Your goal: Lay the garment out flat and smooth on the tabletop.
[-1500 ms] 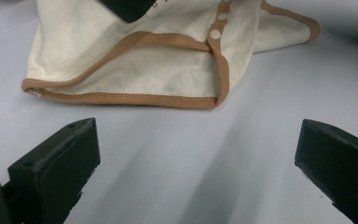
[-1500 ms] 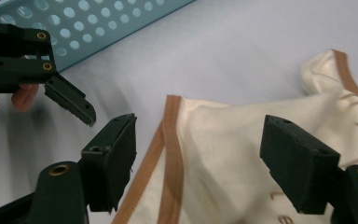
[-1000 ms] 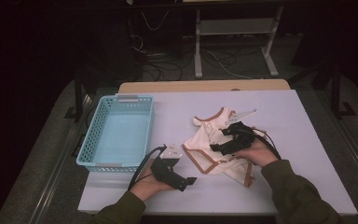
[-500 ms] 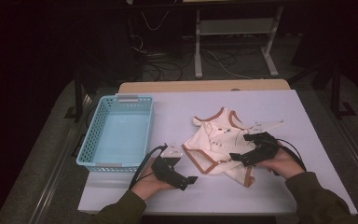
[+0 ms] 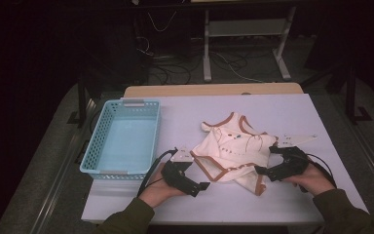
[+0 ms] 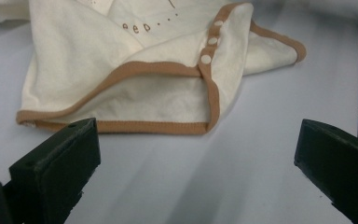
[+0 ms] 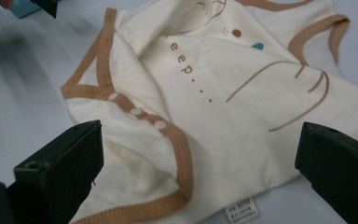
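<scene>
Cream bodysuit printed "eep...", hem tag perhaps unreadable, left claw and right claw wide open, empty.

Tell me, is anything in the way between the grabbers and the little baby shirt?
Nothing visible is. The left gripper has open jaws and only bare white table between it and the baby shirt. The right gripper is open too, right at the shirt's edge, with cloth lying between its jaws in its own view.

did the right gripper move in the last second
Yes. The right gripper has drawn back off the baby garment toward the person's edge of the table, now at the garment's near right corner, jaws open.
</scene>
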`<state>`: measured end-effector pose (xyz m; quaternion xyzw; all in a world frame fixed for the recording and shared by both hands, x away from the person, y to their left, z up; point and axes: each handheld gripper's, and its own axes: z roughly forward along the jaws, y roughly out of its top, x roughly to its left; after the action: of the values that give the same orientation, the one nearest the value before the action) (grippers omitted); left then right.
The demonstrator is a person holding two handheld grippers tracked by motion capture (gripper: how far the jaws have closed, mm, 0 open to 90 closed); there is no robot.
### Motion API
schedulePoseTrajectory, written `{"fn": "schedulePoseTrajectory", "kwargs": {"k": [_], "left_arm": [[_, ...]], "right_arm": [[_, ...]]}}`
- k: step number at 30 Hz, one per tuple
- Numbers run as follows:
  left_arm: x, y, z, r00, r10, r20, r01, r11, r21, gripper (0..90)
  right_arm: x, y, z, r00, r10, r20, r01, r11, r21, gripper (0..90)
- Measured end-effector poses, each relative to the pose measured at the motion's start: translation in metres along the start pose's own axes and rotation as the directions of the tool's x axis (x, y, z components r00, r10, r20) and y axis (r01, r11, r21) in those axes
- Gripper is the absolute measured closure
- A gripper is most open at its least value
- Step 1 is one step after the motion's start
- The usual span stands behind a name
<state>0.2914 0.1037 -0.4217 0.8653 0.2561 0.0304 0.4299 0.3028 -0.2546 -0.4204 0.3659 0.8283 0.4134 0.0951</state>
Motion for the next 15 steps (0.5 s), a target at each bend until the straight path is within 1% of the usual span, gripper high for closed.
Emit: {"fn": "schedulePoseTrajectory", "kwargs": {"k": [1,2,4,6,8,11,13,15], "left_arm": [[-0.001,0.002,0.000,1.0000,-0.003,-0.001,0.003,1.0000,-0.009,0.2],[-0.001,0.004,0.001,1.0000,0.000,0.000,0.000,1.0000,-0.007,4.3],[-0.001,0.008,0.002,1.0000,-0.003,0.004,0.003,1.0000,-0.008,4.6],[-0.003,0.013,0.004,1.0000,0.004,0.006,-0.004,1.0000,-0.007,5.5],[-0.005,0.016,0.007,0.9999,0.003,0.015,-0.003,1.0000,-0.009,7.2],[-0.005,0.022,0.013,0.9998,0.001,0.017,-0.001,1.0000,-0.005,10.3],[-0.005,0.023,0.015,0.9999,-0.002,0.017,0.002,1.0000,-0.005,12.4],[-0.005,0.029,0.021,0.9998,-0.001,0.018,0.001,1.0000,-0.003,13.0]], "right_arm": [[-0.001,-0.002,-0.002,1.0000,0.002,-0.003,-0.002,1.000,0.004,0.7],[-0.001,-0.005,-0.003,1.0000,0.008,0.001,-0.008,1.000,-0.001,0.7],[-0.001,-0.008,-0.005,0.9999,0.014,0.005,-0.014,1.000,0.000,0.7],[-0.002,-0.011,-0.008,0.9999,0.013,0.009,-0.013,1.000,-0.003,0.7],[-0.003,-0.013,-0.011,0.9996,0.023,0.017,-0.023,1.000,-0.005,0.7],[-0.005,-0.015,-0.014,0.9994,0.029,0.018,-0.028,1.000,-0.010,0.7],[-0.006,-0.016,-0.014,0.9995,0.025,0.020,-0.025,1.000,-0.013,0.7],[-0.006,-0.017,-0.016,0.9994,0.026,0.022,-0.026,1.000,-0.013,0.7]]}}
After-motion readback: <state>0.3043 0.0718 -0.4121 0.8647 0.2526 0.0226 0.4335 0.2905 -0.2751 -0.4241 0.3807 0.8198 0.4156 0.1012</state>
